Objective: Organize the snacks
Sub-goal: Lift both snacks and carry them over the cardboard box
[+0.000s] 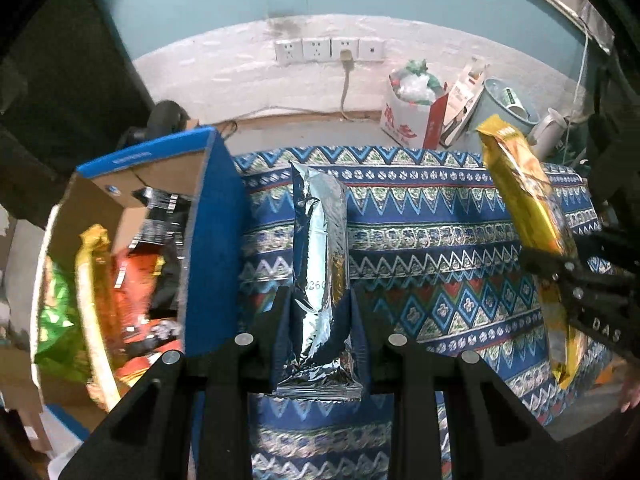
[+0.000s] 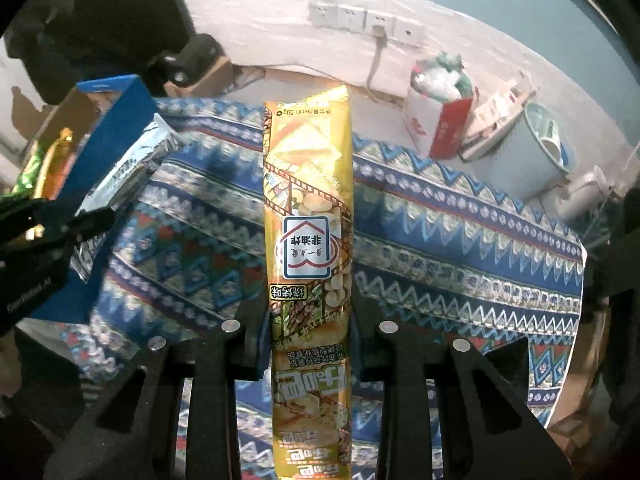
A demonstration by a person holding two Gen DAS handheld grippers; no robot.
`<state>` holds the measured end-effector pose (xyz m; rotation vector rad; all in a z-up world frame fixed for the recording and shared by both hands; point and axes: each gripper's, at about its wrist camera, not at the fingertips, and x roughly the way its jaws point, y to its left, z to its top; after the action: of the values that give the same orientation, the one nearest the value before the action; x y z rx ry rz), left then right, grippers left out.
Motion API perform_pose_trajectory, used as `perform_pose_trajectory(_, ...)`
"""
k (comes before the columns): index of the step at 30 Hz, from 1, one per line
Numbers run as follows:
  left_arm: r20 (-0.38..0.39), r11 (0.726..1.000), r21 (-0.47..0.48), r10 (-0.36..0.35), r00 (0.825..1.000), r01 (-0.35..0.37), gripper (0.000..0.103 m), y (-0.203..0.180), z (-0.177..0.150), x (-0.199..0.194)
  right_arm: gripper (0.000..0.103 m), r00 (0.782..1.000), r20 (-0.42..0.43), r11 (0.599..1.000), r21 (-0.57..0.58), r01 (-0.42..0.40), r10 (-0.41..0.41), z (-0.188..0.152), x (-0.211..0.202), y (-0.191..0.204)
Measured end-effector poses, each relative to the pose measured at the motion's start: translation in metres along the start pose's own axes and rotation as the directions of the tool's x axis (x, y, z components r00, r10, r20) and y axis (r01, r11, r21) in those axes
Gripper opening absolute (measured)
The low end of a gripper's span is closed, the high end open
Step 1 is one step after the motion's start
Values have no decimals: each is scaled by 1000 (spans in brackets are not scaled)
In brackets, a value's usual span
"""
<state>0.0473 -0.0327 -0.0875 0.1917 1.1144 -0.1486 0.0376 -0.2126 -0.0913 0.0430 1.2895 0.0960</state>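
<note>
My left gripper (image 1: 320, 312) is shut on a silver foil snack pack (image 1: 320, 264), held up over the patterned cloth just right of the box. At the left stands a blue cardboard box (image 1: 208, 240) with several snack bags inside: green, yellow, orange and black. My right gripper (image 2: 308, 316) is shut on a long yellow snack pack (image 2: 308, 216), lifted above the cloth. The left wrist view shows that yellow pack (image 1: 528, 216) and the right gripper (image 1: 560, 276) at the right. The right wrist view shows the silver pack (image 2: 120, 184) and the blue box (image 2: 120, 108) at the left.
A blue patterned tablecloth (image 1: 432, 240) covers the table. Beyond its far edge, on the floor, stand a red and white bag (image 1: 416, 108), a pale bucket (image 1: 508, 104) and a white kettle (image 1: 552, 132). Wall sockets (image 1: 328, 50) with a plugged cable sit on the wall.
</note>
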Motion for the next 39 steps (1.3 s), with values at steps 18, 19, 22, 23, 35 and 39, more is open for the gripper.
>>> perform_pose_trajectory(18,155,997,-46,65,986,-58,29,67,-26,-63,29,983,65,984,-52,-171,174,47,-35,82)
perform_pose_trajectory(19,154,997,-59,59,986,-50,29,73,-27,-64,28,981,64,982,-54,-179,182,50,-36,88)
perform_pose_trajectory(22,158,994,-94,66,985,-52,29,89,-30,-65,29,977,62,978,-68,-199,203,60,-35,107)
perform_pose_trajectory(23,161,993,-105,71,984,-54,29,96,-31,-66,29,976,62,976,-72,-204,208,62,-35,112)
perform_pose_trajectory(35,154,963,-262,104,982,-61,29,170,-36,-67,29,960,16,954,-113,-276,280,95,-14,182)
perform_pose_trajectory(39,142,950,-307,111,984,-63,29,188,-40,-62,29,951,-3,947,-101,-306,308,107,-4,197)
